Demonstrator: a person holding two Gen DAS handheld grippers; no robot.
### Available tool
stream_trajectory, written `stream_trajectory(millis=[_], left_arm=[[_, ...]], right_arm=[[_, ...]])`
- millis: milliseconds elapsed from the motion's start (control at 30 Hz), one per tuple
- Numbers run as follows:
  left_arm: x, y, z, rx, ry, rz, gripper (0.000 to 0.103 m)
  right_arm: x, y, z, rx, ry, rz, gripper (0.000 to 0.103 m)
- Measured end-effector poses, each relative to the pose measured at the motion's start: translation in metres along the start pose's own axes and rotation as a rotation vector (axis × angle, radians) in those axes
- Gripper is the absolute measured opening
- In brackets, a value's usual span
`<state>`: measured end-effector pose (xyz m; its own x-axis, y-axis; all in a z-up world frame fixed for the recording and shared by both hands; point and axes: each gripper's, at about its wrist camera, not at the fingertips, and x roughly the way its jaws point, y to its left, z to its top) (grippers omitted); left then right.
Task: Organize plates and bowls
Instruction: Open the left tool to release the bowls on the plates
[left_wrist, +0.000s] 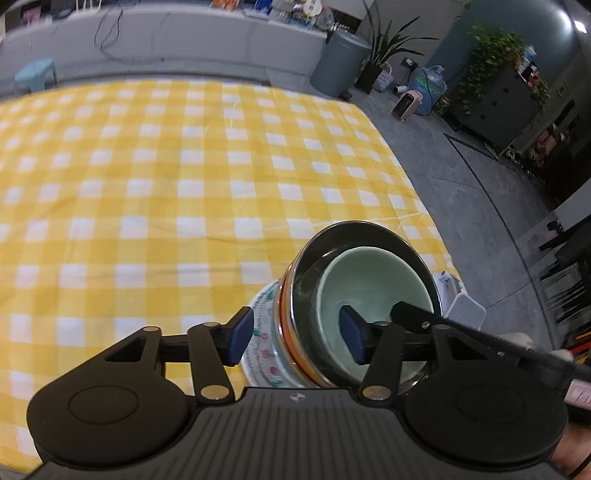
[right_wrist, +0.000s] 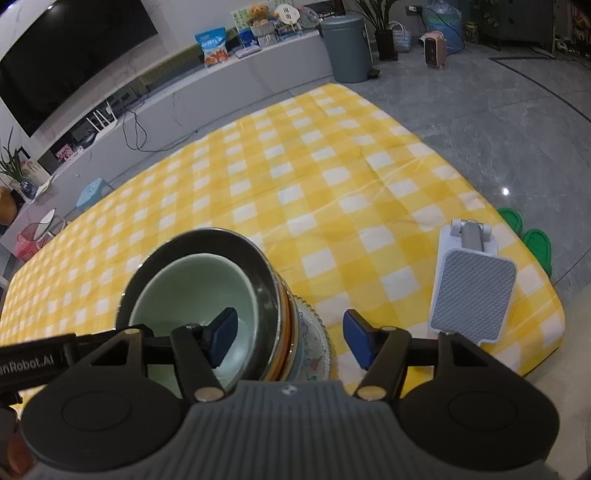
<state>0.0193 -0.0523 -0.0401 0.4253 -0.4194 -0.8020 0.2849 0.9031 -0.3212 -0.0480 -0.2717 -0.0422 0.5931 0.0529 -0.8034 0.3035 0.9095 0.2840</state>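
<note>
bowls stacked on a plate, both grippers at the rim

left gripper (left_wrist: 295, 338) and right gripper (right_wrist: 290, 338) fingers apart, straddling the dark bowl (right_wrist: 258, 266) holding a green bowl (right_wrist: 192, 288) on the table (left_wrist: 147, 184).

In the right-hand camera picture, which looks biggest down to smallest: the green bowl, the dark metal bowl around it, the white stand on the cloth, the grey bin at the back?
1. Dark metal bowl
2. Green bowl
3. White stand
4. Grey bin

The bin sits far from the camera, so it is probably bigger than it looks.
</note>
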Motion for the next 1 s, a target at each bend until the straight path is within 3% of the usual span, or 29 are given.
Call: stream_trajectory(millis=[333,700,867,1000], left_arm=[[-0.029,-0.002,-0.011,0.040,-0.090,0.037,0.088],[-0.047,-0.011,-0.027,0.069,-0.161,0.078,0.090],[-0.048,-0.004,-0.030,0.010,-0.125,0.029,0.090],[-0.048,-0.004,-0.035,0.013,-0.131,0.103,0.093]], right_arm=[[-0.029,0.011,-0.008,-0.077,-0.091,-0.026,0.074],[-0.055,0.026,-0.027,-0.172,-0.201,-0.049,0.087],[-0.065,0.032,-0.034,-0.192,-0.248,-0.092,0.092],[-0.072,0.034,-0.041,-0.182,-0.248,-0.128,0.097]])
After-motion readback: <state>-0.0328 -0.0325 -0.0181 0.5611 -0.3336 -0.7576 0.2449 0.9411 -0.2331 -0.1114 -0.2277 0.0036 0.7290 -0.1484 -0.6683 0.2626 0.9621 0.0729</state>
